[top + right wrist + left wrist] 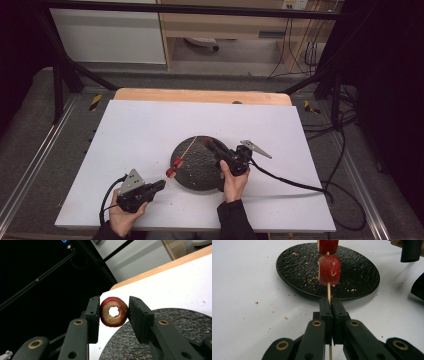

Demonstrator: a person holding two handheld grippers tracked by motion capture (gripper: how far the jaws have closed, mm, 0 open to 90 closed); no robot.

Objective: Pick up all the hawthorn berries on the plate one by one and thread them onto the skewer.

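Nearest to us in the left gripper view, the left gripper [329, 305] has its fingers pressed fully together on a thin wooden skewer [328, 291], which runs up between them and away over the plate. Two red fruit pieces [329, 269] are threaded on that skewer, one behind the other; the closer one is glossy red with a pale cut face at its side and a small hole in its skin. From above we see the skewer slanting across the left part of the plate with the red pieces near the plate's edge.

We see the right gripper [114, 312] holding a hollowed fruit ring [114, 311] between its fingers: the ring is dark red outside and tan-brown on the cut face, with a round hole through the middle. The fingers press on its two sides, closed only as far as the ring lets them. In the high view this gripper sits over the right part of the plate.

We note the round black plate [200, 175] has a rough, pebbled surface strewn with small crumbs. It rests on a white desk [150, 130], also flecked with crumbs, with a wooden strip along the far edge. Beyond stand a black metal frame, a white cabinet, grey carpeted floor and trailing black cables.
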